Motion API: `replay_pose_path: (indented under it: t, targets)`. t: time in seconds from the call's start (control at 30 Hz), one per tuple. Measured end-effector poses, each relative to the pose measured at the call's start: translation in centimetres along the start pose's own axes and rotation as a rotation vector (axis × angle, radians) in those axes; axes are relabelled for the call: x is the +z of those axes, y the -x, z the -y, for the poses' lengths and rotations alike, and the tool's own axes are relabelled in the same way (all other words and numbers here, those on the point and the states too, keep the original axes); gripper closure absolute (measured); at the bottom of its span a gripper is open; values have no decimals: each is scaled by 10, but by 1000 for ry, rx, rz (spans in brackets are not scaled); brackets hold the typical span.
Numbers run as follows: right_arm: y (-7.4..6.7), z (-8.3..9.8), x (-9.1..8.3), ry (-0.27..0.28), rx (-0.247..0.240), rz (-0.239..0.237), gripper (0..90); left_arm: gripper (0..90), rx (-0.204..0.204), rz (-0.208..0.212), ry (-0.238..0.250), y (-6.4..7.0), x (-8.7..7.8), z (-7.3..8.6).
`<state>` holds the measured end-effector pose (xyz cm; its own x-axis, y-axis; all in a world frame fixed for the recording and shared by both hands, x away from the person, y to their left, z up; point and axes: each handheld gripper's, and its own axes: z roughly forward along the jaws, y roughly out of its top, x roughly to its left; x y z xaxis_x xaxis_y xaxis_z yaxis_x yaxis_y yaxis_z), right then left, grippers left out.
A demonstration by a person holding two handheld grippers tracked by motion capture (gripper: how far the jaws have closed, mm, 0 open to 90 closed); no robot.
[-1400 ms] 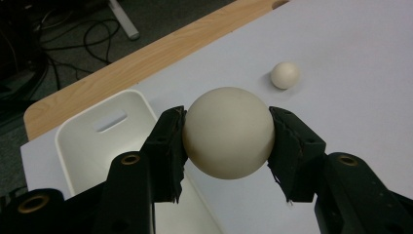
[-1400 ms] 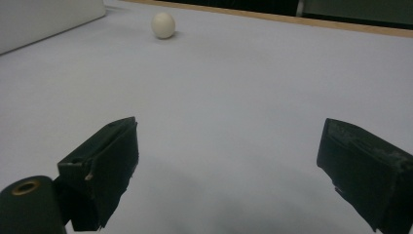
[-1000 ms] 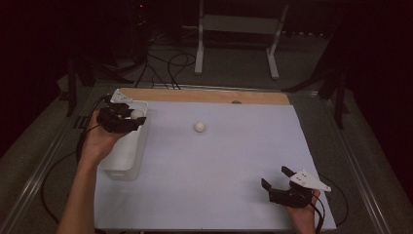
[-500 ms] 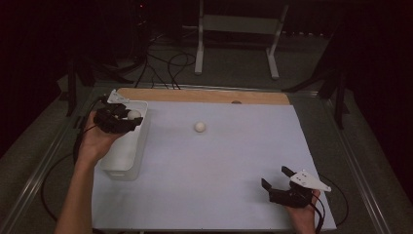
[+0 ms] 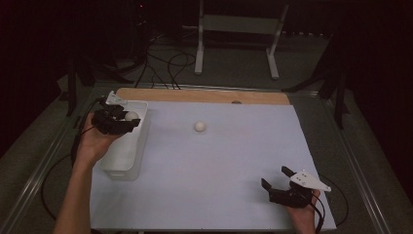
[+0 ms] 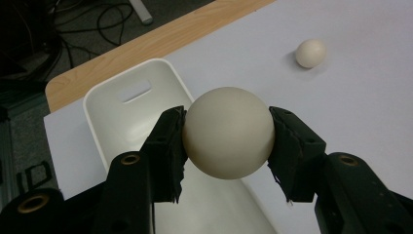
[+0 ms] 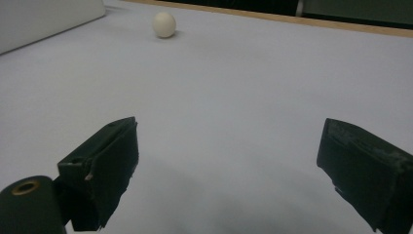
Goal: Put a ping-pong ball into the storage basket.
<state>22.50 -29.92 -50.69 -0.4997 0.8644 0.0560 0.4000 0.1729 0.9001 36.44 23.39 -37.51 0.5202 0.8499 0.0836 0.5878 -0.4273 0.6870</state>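
The bin sits at the table's 9 o'clock edge. One ball, clamped in the left gripper, is above the bin's far end. A second ball lies at 12 o'clock from centre. The right gripper rests at 5 o'clock.

— What's that ball made of?
— Cream, smooth, matt with a faint sheen, probably plastic. The second ball looks the same.
— And the bin?
— Glossy white plastic (it catches the light along the rim).
— The tabletop?
— A matt pale sheet, with bare wood at the far edge. The left gripper pads look rough black foam.
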Motion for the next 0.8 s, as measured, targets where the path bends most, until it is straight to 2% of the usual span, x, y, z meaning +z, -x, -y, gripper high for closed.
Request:
replay_pose_path:
  t: [0.3, 0.8]
  targets:
    - [0, 0, 0, -1, -2, -1, 76, 510, 2, -24, -24, -3, 2, 5]
    - [1, 0, 1, -3, -2, 2, 76, 509, -27, -44, -33, -13, 1, 17]
